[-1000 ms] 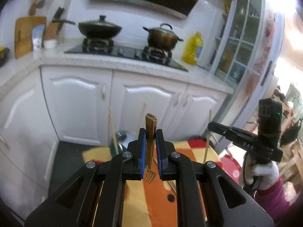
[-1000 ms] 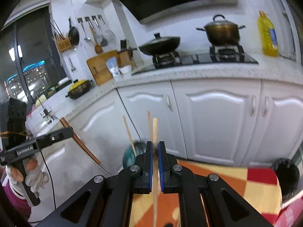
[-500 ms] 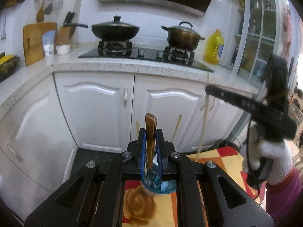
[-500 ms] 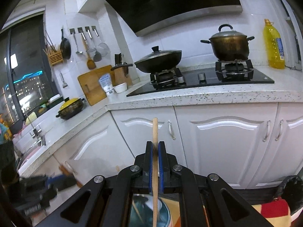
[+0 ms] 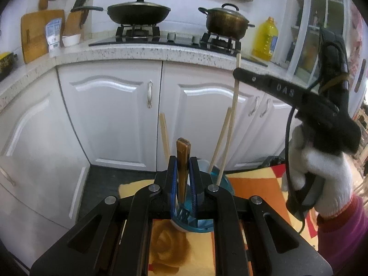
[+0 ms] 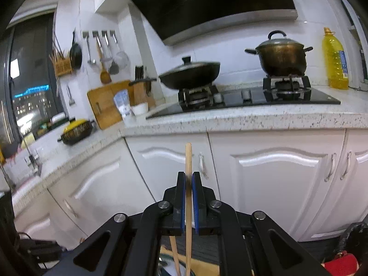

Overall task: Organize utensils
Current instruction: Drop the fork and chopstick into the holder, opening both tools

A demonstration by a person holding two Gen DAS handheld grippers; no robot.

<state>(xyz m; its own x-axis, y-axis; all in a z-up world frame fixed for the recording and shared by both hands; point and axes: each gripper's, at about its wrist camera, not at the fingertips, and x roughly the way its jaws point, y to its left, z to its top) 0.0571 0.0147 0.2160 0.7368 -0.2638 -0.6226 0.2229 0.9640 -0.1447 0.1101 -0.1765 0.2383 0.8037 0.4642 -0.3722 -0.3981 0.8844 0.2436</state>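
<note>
My left gripper point(image 5: 183, 161) is shut on a fork with a wooden handle point(image 5: 183, 151), held upright with its tines down in a blue-and-white holder cup point(image 5: 193, 220) on the patterned table. Two chopsticks point(image 5: 164, 135) stand in the cup. My right gripper point(image 6: 188, 179) is shut on a bamboo chopstick point(image 6: 188, 161), held upright over the cup. In the left wrist view the right gripper point(image 5: 239, 72) holds that chopstick point(image 5: 234, 105) with its lower end in the cup.
White cabinets point(image 5: 110, 105) stand close behind the table. The counter holds a stove with a black wok point(image 5: 138, 11) and a brass pot point(image 5: 226, 23), an oil bottle point(image 5: 265, 39) and a cutting board point(image 5: 34, 34). A black bin point(image 6: 354, 237) sits at the lower right.
Both grippers moved in over the holder cup. The fork's tines and the chopstick's lower end have gone down into the cup. Both views tilted up toward the counter.
</note>
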